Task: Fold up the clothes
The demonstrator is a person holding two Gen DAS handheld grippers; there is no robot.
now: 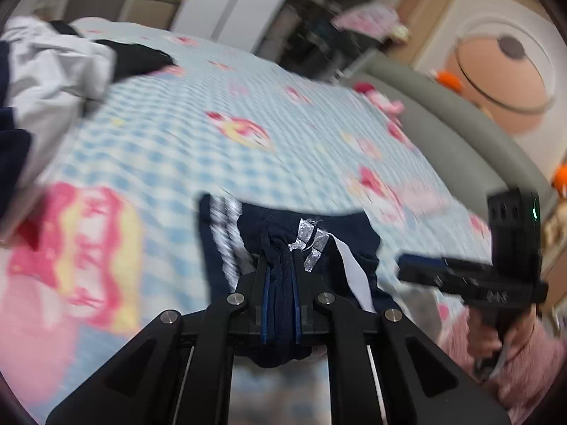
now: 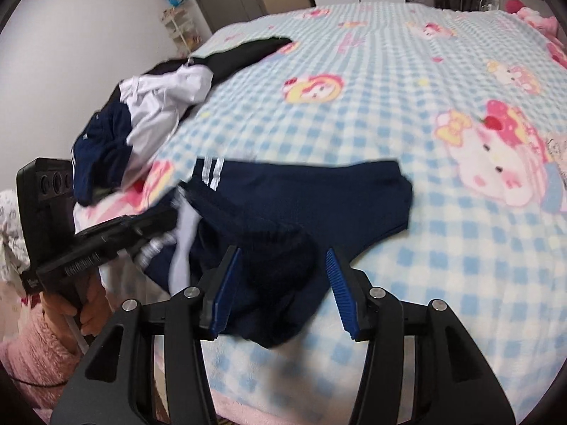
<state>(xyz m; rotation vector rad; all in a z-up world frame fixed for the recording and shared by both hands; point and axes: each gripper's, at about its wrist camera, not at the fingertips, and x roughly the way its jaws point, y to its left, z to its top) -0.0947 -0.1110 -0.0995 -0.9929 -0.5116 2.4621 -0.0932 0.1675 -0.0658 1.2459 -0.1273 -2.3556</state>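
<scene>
Clamping bunched navy shorts (image 1: 283, 233) on the bed (image 1: 198, 134), the left tool (image 1: 281, 276) grips while the right tool (image 2: 283, 283) stands half-open, empty; folding barely begun, pile (image 2: 141, 113) upper left untouched.

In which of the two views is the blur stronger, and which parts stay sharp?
Left wrist view: strong motion blur over the checked bedspread and the room; only the left gripper, shut on the navy garment, looks sharp. Right wrist view: milder blur; bedspread prints are readable and the right gripper is crisp. Both show fisheye bending.
</scene>
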